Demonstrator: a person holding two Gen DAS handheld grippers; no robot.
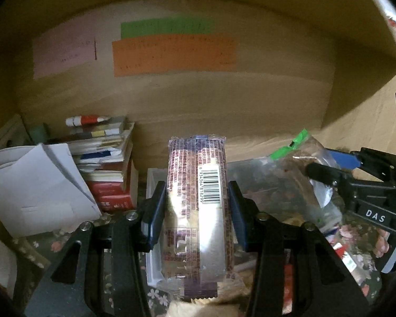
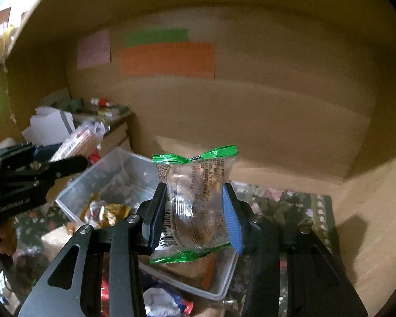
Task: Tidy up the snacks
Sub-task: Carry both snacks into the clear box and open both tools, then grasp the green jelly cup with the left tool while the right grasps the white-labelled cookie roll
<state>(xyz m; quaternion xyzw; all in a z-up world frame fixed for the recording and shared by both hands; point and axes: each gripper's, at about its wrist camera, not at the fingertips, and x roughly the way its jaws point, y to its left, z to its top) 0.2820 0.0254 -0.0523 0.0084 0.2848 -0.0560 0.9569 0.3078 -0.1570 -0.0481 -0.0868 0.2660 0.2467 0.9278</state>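
My left gripper (image 1: 197,198) is shut on a long purple-and-silver snack packet (image 1: 198,211) with a barcode, held lengthwise above a clear plastic bin (image 1: 152,182). My right gripper (image 2: 195,206) is shut on a clear snack packet with green sealed ends (image 2: 196,203), held above the same clear bin (image 2: 113,169). The bin holds several wrapped snacks, among them a gold one (image 2: 111,211). Each gripper shows in the other's view: the right gripper (image 1: 338,169) at the right with its green-edged packet (image 1: 298,148), the left gripper (image 2: 52,163) at the left with its purple packet (image 2: 79,140).
A brown cardboard wall (image 1: 224,100) with pink, green and orange paper labels (image 1: 174,52) stands behind. A stack of books and white papers (image 1: 103,163) sits at the left. A floral cloth (image 2: 290,200) covers the surface. Loose snack wrappers (image 2: 161,301) lie in front of the bin.
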